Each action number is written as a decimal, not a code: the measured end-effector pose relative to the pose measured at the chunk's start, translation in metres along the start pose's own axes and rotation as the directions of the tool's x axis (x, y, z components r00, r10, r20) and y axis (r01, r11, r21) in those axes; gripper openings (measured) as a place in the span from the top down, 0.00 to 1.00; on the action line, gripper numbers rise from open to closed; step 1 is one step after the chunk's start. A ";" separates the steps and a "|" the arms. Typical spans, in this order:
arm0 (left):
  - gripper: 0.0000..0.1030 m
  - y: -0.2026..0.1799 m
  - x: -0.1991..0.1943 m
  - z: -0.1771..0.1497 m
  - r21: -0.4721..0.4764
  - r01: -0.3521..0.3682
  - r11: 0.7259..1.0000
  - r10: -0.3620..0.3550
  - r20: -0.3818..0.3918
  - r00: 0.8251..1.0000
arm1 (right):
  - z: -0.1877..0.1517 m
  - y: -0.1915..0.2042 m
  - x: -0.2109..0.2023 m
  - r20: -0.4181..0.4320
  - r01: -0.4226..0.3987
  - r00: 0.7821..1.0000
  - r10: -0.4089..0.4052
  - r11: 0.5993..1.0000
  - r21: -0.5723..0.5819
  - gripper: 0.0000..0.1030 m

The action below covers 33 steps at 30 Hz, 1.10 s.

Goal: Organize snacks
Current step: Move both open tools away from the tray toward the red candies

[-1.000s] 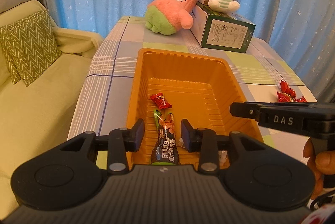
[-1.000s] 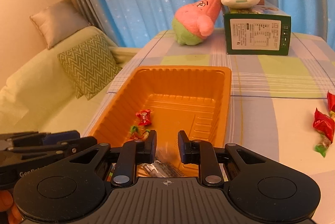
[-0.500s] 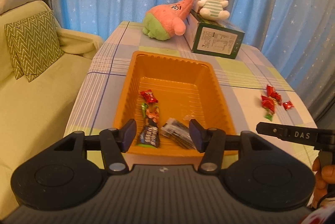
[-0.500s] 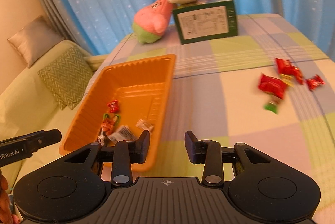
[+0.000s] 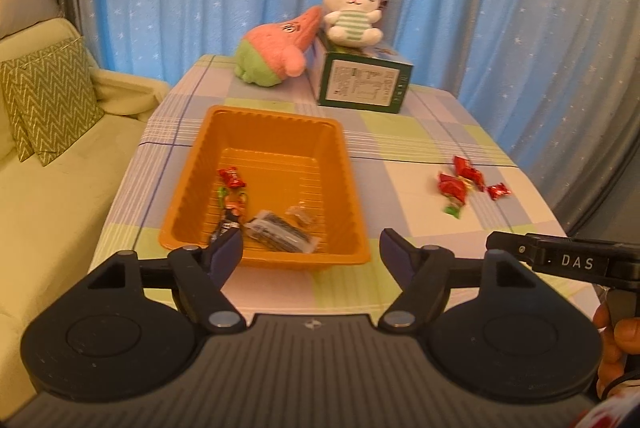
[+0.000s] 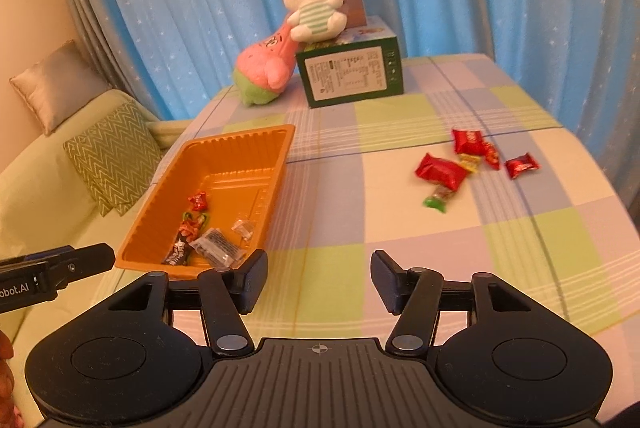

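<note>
On the checked table (image 5: pixel 404 147), my left tongs (image 5: pixel 311 248) hang just short of the orange tray's (image 5: pixel 188 187) near end, jaws opening with nothing between them. The tray holds a red candy (image 5: pixel 231 177), a green-and-orange sweet (image 5: pixel 236 201), a dark bar (image 6: pixel 179 248), a grey packet (image 5: pixel 280 230) and a small clear wrapper (image 5: pixel 302 215). To the right, my right tongs (image 6: pixel 319 282) are also opening and empty above bare cloth, well apart from the loose red snacks (image 6: pixel 442 169) lying on the table's right side.
</note>
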State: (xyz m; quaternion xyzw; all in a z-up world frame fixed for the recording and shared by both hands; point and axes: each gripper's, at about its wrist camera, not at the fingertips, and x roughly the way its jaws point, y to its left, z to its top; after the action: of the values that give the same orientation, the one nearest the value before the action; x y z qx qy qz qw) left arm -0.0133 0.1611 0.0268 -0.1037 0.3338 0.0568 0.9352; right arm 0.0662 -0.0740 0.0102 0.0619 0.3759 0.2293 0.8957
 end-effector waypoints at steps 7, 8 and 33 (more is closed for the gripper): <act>0.24 -0.027 -0.010 -0.004 0.025 0.033 0.999 -0.033 0.004 0.999 | -0.006 -0.020 -0.026 0.019 0.036 0.999 -0.036 0.999 0.017 0.42; 0.23 -0.031 -0.011 -0.004 0.031 0.037 0.999 -0.037 0.004 0.999 | -0.007 -0.023 -0.030 0.021 0.041 0.999 -0.041 0.999 0.021 0.41; 0.14 -0.108 0.001 0.002 0.121 0.129 0.984 -0.126 -0.026 0.992 | -0.014 -0.101 -0.069 0.041 0.156 0.986 -0.165 0.975 0.161 0.30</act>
State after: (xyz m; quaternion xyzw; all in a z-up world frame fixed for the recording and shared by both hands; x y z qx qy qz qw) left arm 0.0075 0.0571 0.0445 -0.0678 0.3379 -0.0247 0.9384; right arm 0.0509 -0.1960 0.0165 0.1081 0.3722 0.1242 0.9134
